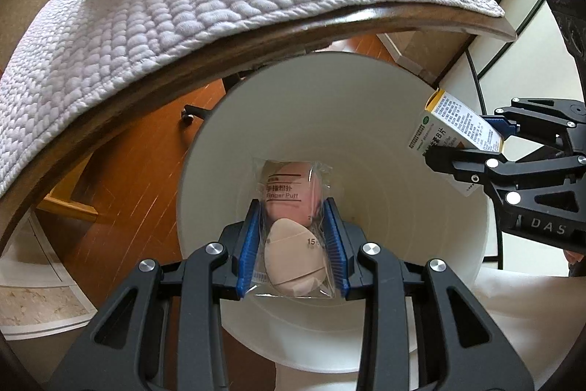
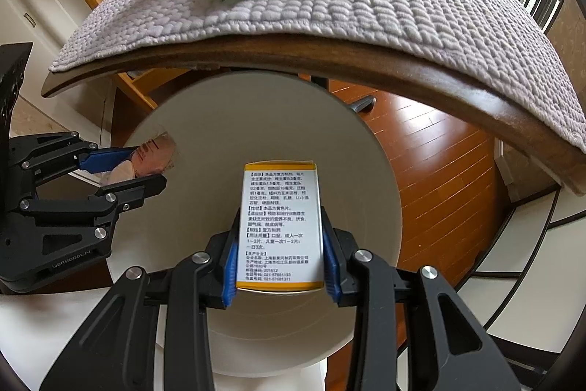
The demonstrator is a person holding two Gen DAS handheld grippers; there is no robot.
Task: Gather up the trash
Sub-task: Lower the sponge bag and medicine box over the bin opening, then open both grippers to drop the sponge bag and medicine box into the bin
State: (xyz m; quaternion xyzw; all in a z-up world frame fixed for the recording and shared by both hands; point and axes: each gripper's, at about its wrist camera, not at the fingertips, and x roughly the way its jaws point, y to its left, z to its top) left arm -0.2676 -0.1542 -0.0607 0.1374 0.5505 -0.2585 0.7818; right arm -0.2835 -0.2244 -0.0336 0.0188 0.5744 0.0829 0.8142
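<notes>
1. blue-padded left hand-held gripper point(image 1: 293, 244) clamps a clear finger puff packet point(image 1: 293, 229) above the white bin point(image 1: 421, 218).
2. right hand-held gripper point(image 2: 280, 244) clamps a yellow medicine box point(image 2: 280, 226), bin beneath.

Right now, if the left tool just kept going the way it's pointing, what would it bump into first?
Probably the inside of the round white plastic bin. The left tool, shut on a clear packet of pink and beige puffs, points down into its mouth. The bin looks empty, though its depth is hard to judge.
</notes>
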